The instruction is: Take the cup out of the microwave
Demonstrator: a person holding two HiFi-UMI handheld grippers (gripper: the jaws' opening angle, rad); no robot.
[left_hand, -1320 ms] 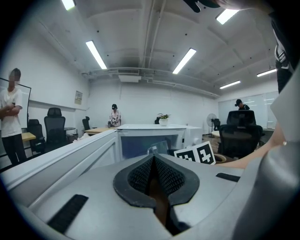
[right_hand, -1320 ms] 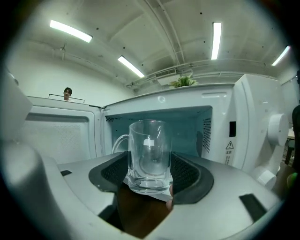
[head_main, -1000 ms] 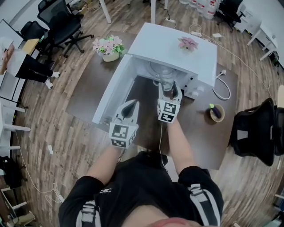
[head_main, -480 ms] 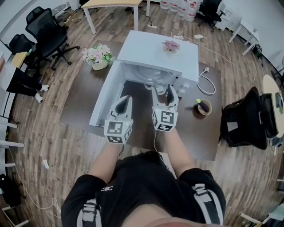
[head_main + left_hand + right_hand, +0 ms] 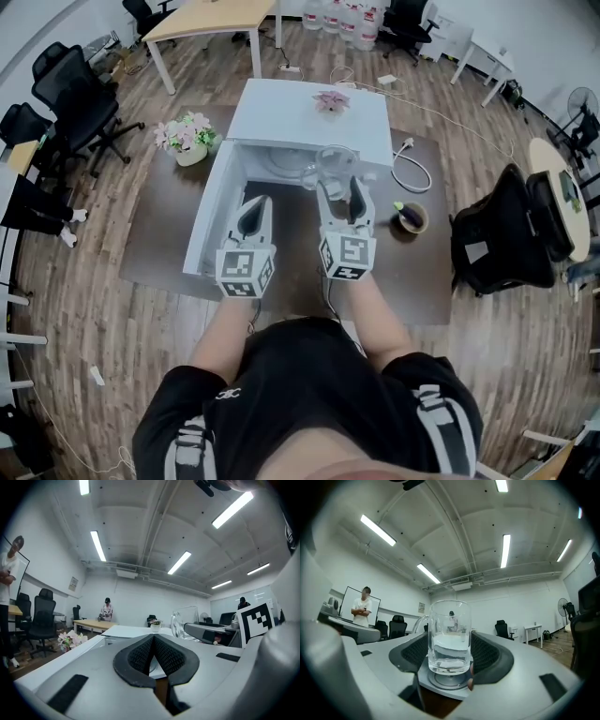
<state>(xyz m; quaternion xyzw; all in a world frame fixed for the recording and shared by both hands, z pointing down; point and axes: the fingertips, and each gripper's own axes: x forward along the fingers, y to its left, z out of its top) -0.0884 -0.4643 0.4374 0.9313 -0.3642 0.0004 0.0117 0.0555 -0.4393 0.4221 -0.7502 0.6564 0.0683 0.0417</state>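
Note:
A clear glass mug [image 5: 334,169] with a handle stands upright between the pads of my right gripper [image 5: 338,190], which is shut on it in the air in front of the white microwave [image 5: 309,117]. In the right gripper view the mug [image 5: 449,637] fills the middle, the dark pads [image 5: 487,654] pressing its sides. The microwave's door [image 5: 210,214] hangs open to the left, and the glass turntable [image 5: 281,161] shows inside. My left gripper [image 5: 254,212] hovers beside the door, shut and empty; its pads [image 5: 140,656] meet. From there the mug [image 5: 184,619] shows at the right.
The microwave sits on a dark brown table [image 5: 169,234]. A flower pot [image 5: 188,141] stands at its left, a small plant [image 5: 330,100] on the microwave's top, a bowl with an eggplant [image 5: 410,217] and a white cable [image 5: 409,174] at the right. Office chairs [image 5: 497,246] stand around.
My right gripper has drawn the mug back out of the microwave's opening and lifted it. The left gripper has also risen a little beside the door.

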